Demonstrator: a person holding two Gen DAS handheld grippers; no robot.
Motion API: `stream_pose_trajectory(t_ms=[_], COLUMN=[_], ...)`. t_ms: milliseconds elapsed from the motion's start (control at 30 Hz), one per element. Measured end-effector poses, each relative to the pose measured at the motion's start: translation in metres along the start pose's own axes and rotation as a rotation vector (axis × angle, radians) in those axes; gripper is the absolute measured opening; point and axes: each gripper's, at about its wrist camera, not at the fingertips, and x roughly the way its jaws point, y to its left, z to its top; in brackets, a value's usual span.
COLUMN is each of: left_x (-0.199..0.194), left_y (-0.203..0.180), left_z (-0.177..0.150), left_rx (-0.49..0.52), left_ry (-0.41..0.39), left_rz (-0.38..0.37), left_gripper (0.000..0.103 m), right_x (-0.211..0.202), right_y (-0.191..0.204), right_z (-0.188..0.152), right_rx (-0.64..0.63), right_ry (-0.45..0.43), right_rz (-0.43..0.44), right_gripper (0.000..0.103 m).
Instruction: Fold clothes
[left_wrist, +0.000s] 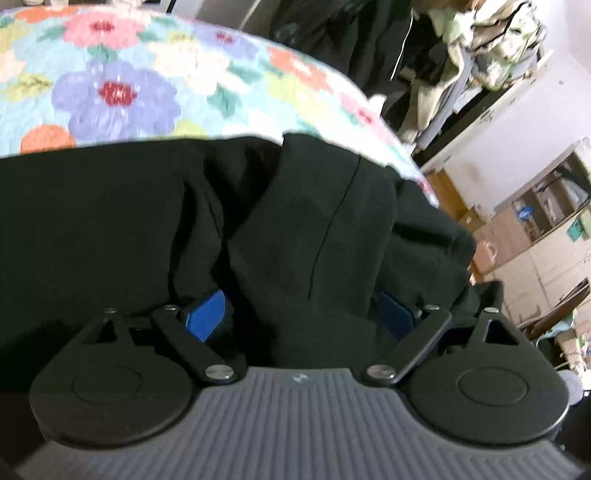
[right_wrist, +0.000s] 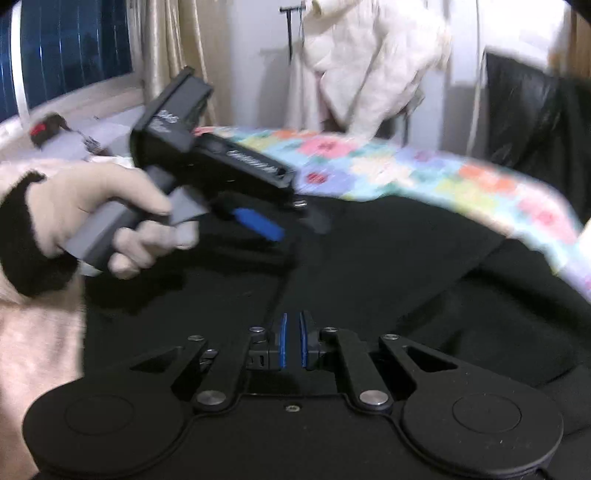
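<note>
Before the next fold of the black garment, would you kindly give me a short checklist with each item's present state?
1. Left gripper open around a fold of the black garment: ok.
2. Right gripper gripping cloth: cannot tell; its blue pads nearly meet, with no cloth seen between.
3. Garment lies on the floral bedspread: ok.
4. Garment flat: not ok, bunched.
5. Sharp view: not ok, blurred.
</note>
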Motion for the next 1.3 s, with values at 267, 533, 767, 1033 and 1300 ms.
stream_pose_trajectory(t_ms=[267,533,767,1033,1300], left_x=[0.027,0.034,0.015,0.008,0.008], left_y=[0.005,-0.012,-0.015,-0.003,0.027], left_z=[-0.008,-0.019,-0.010,-0.003,-0.007], left_rx=[0.029,0.053,0.106,0.092,0.022], left_ry=[0.059,0.135,0.058,0.019,0.072], left_rz=[0.090,-0.032,0.043,0.116,0.132], left_gripper=[0.091,0.091,0.091,0.091,0.091], right_x=[0.027,0.064,0.062,0.073,0.036], right_y=[-0.016,-0.006,0.049,0.095,0.015], right_z=[-0.019,-0.015,-0.011,-0.021,-0.013], right_rx=[0.268,0.213,-0.162,-0.443,0.153], right_ry=[0.084,0.053,0.012,0.101,0.044], right_rz=[-0.040,-0.036,-0.059,0.099,0.141], right_gripper=[0.064,0.006,0.004,0.008,0.054])
